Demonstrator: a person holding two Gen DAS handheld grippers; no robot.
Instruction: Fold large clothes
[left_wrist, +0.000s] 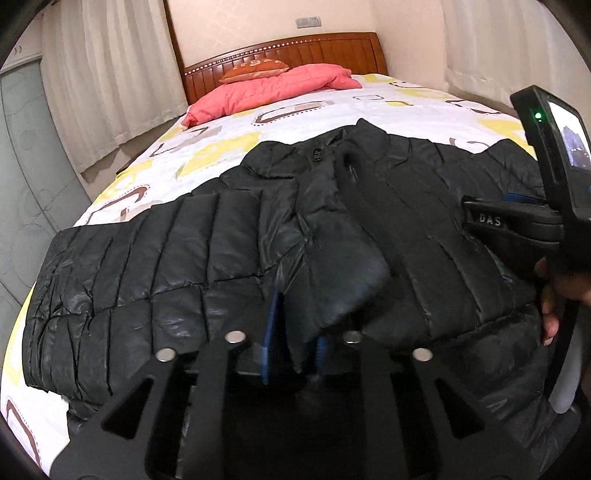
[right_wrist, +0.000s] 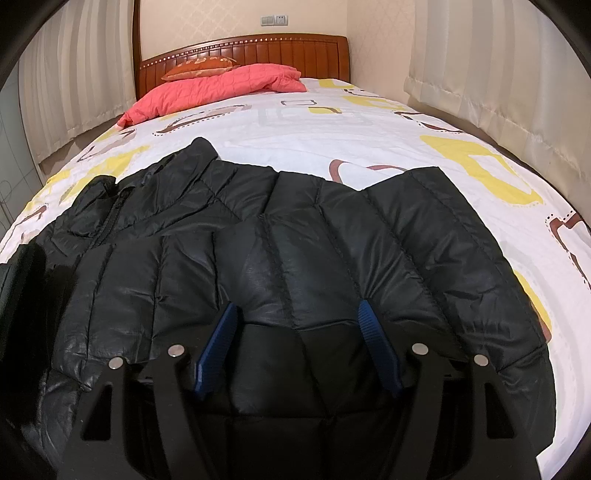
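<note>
A black quilted jacket (left_wrist: 229, 236) lies spread across the near end of the bed (left_wrist: 369, 107), collar toward the wooden headboard (left_wrist: 295, 50), zipper side up. Starting at the left: its left sleeve (left_wrist: 110, 295) stretches out flat over the white sheet with yellow and brown shapes, reaching close to the bed's left edge. Next comes the left tongs (left_wrist: 293, 339), low over the jacket's hem — the blue pads stand close together with a fold of the black fabric pinched between them, the cloth rising from the grip as a rounded flap. Just right of that, in the left wrist view, the right tongs' body and its small lit screen show at the frame edge, held by the person's right hand (left_wrist: 554, 295).

In the right wrist view the right tongs (right_wrist: 299, 343) are spread wide, blue pads (right_wrist: 218, 347) on either side of a puffed panel of the jacket (right_wrist: 295, 240) — they rest at the fabric without closing on it. The right sleeve (right_wrist: 443, 229) lies farther right, angled across the sheet.

Far back, a pink quilted cover (right_wrist: 214, 92) and an orange cushion (right_wrist: 199, 66) sit by the headboard.
</note>
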